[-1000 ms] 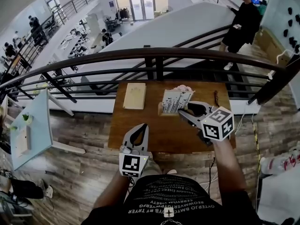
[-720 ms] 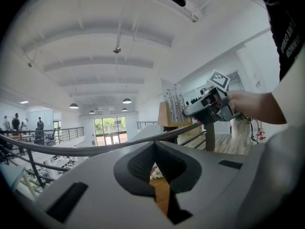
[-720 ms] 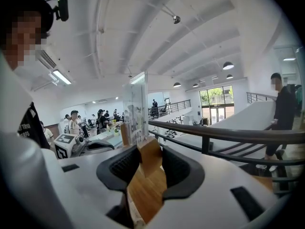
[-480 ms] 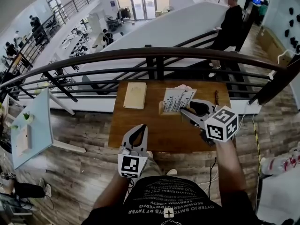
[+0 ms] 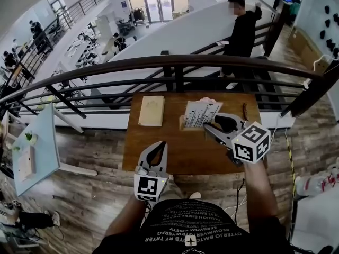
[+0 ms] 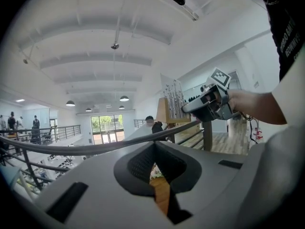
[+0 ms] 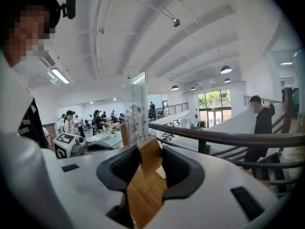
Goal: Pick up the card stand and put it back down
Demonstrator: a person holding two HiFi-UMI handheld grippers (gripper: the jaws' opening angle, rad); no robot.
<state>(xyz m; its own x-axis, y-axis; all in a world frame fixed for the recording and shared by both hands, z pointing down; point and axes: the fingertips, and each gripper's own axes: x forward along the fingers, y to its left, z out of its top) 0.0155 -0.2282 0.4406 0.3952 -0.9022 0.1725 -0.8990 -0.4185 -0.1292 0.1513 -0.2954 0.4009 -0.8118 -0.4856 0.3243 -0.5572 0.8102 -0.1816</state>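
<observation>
The card stand (image 5: 200, 112) is a clear sheet with printed cards set in a wooden base. It stands at the back middle of the brown table (image 5: 175, 152). My right gripper (image 5: 207, 125) reaches it from the right and is shut on the right end of the base. In the right gripper view the wooden block (image 7: 148, 154) fills the gap between both pads, and the clear sheet (image 7: 136, 106) rises just beyond. I cannot tell whether the base touches the table. My left gripper (image 5: 158, 146) hovers at the table's front edge, its tips together and holding nothing.
A tan flat board (image 5: 152, 109) lies at the table's back left. A thin dark object (image 5: 244, 110) lies near the back right edge. A dark metal railing (image 5: 175, 62) runs close behind the table. A person in black (image 5: 241, 33) stands on the ramp beyond.
Both grippers and the card stand stay almost where they were. The person in black beyond the railing has walked to the left along the ramp.
</observation>
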